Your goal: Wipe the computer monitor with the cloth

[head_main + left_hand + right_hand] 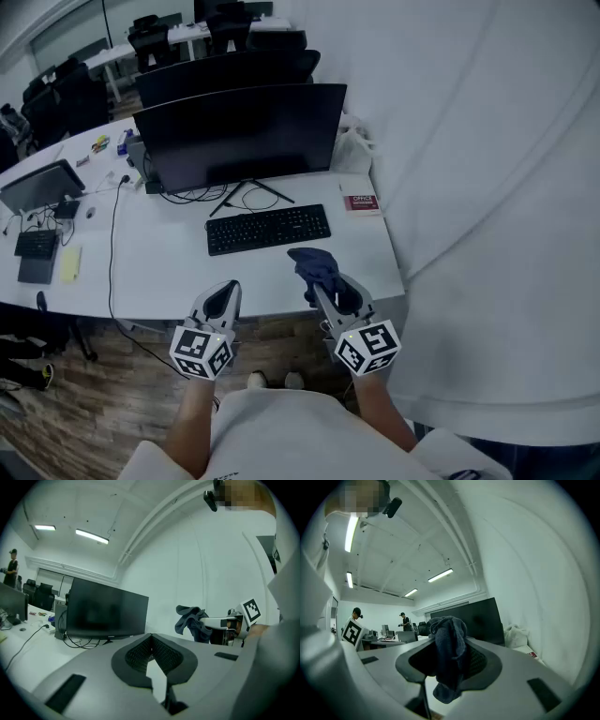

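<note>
cloth [449, 653] is dark blue, bunched, pinched between the right gripper [450, 663] jaws. they're clamped on its middle, a wad sticks up past the tips and a tail hangs below. in the head view it sits over the near desk [159, 262] edge, just this side of the keyboard [268, 229], well short of the monitor [239, 136]. monitor is off, black screen, upright on a splayed stand at the back of the desk w/ cables looped under it.

left gripper [152, 658]: jaws brought together at the tips, nothing in them. it's held level w/ the right one, off the near desk edge, to the left of the keyboard.

only the head view shows the layout: keyboard centred in front of the monitor, a small red & white box [361, 202] to its right, a white bag [354, 150] by the monitor's right edge near the wall, a 2nd screen [42, 185] far left, office chairs [225, 66] behind, wood floor [84, 412] and shoe tips below.

left gripper view adds the side look: cloth & right gripper out to its right, ceiling strip lights [92, 536], a person [11, 566] at far left. right gripper view alone shows two people [404, 619] standing at far desks; monitor shows behind the cloth.
</note>
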`<state>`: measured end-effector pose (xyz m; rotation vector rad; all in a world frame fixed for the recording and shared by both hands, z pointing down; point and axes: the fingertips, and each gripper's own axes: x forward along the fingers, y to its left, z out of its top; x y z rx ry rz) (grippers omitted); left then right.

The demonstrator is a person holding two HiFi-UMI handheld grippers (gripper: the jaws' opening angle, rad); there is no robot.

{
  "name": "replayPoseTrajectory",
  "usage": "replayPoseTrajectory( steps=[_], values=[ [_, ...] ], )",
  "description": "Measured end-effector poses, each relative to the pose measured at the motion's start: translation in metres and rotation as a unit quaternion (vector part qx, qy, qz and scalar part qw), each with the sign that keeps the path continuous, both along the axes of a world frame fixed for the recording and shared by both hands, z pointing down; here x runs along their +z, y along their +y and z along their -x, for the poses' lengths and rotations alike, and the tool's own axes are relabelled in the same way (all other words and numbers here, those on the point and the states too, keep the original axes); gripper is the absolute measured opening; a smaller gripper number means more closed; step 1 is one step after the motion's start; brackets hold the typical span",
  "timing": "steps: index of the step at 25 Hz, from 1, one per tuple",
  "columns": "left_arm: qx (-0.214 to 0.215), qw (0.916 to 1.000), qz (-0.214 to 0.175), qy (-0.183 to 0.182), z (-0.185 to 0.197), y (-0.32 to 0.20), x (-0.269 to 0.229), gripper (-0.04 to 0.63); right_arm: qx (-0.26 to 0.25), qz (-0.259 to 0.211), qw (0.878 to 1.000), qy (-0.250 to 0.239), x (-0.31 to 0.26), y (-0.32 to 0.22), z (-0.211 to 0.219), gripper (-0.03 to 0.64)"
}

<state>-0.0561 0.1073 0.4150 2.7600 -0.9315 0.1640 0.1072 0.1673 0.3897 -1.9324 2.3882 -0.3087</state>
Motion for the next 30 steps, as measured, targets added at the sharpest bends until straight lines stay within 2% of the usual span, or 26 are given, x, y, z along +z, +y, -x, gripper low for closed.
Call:
replayPoseTrajectory(
  steps=[7,11,20,30],
  values=[
    [-0.005,1.0000,-0.005,-0.004,-0.014,0.009,-0.001,0.009,-0.001,0.004,1.000,0.000,0.004,0.008,-0.016,0.156],
    [-0.011,0.9999,-0.005,-0.009,-0.022,0.019,0.003,0.009,-0.023,0.005,1.000,-0.008,0.009,0.014,-0.021,0.158],
    [-0.024,0.9992,0.017,-0.029,-0.029,0.038,0.025,0.009,-0.042,0.019,0.999,-0.021,0.025,0.026,-0.035,0.160],
    [-0.019,0.9990,0.034,-0.020,-0.035,0.017,0.041,0.009,-0.035,0.039,0.998,-0.021,0.045,0.008,-0.036,0.160]
  ],
)
